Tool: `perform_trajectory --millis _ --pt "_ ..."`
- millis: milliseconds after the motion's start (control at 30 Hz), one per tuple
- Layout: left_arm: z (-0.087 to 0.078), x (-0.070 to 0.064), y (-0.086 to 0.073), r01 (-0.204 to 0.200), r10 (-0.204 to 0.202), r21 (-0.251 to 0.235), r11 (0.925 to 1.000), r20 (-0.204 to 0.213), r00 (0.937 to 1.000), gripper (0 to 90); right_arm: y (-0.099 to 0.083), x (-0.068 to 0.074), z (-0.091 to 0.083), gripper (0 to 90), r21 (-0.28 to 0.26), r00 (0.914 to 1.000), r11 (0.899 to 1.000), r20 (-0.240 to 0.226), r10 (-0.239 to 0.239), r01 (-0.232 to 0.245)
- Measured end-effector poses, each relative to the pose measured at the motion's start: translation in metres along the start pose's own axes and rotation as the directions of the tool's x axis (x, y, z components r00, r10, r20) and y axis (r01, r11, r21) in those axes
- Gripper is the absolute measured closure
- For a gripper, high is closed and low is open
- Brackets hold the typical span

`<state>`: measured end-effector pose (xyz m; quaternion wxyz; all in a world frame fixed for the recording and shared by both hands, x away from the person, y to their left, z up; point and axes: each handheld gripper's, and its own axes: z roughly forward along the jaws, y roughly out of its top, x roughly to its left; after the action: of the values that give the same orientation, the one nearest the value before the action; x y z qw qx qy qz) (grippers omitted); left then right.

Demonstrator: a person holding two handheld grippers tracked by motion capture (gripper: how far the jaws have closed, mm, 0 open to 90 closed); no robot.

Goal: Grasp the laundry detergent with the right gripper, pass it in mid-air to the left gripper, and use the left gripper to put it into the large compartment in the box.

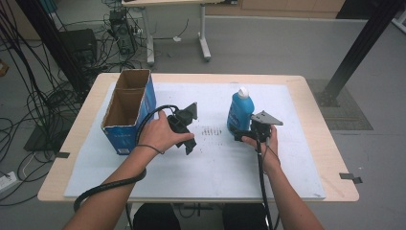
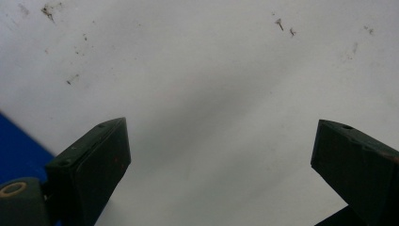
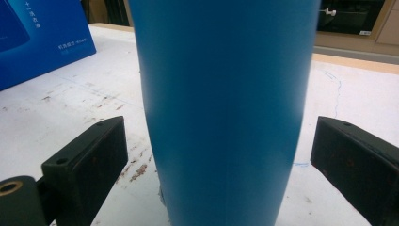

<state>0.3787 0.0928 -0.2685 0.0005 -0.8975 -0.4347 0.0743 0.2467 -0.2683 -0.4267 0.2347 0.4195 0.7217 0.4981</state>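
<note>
Right gripper (image 3: 219,155): jaws wide apart, flanking the upright blue plastic bottle with white cap (image 1: 239,112), not yet clamped. Left gripper (image 2: 221,155) gapes over bare white mat (image 1: 215,158), holding nothing. Beyond: open blue cardboard box (image 1: 129,110) (likely destination). Grasp, transfer remain.

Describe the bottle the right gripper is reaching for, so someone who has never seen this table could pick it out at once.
On the white mat covering the table, look right of the middle, well away from the open cardboard box at the left. There a blue bottle stands upright, between the open fingers of the right gripper. It is the one thing there with a white cap; the box is blue too, but squared and open-topped.
</note>
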Motion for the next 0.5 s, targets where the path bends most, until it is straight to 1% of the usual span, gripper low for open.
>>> perform_trajectory --millis 267,500 --pt "-0.0013 -0.0001 -0.0011 0.001 -0.001 -0.004 1.0000 -0.001 1.0000 5.7 -0.0023 0.0013 0.0007 5.1 -0.015 0.9999 1.000 0.007 0.014 -0.014" --pt "-0.0020 0.0000 -0.0018 0.004 -0.004 -0.004 1.0000 -0.002 1.0000 5.7 -0.0020 0.0018 0.0016 10.7 -0.013 0.9999 1.000 0.005 0.009 -0.009"
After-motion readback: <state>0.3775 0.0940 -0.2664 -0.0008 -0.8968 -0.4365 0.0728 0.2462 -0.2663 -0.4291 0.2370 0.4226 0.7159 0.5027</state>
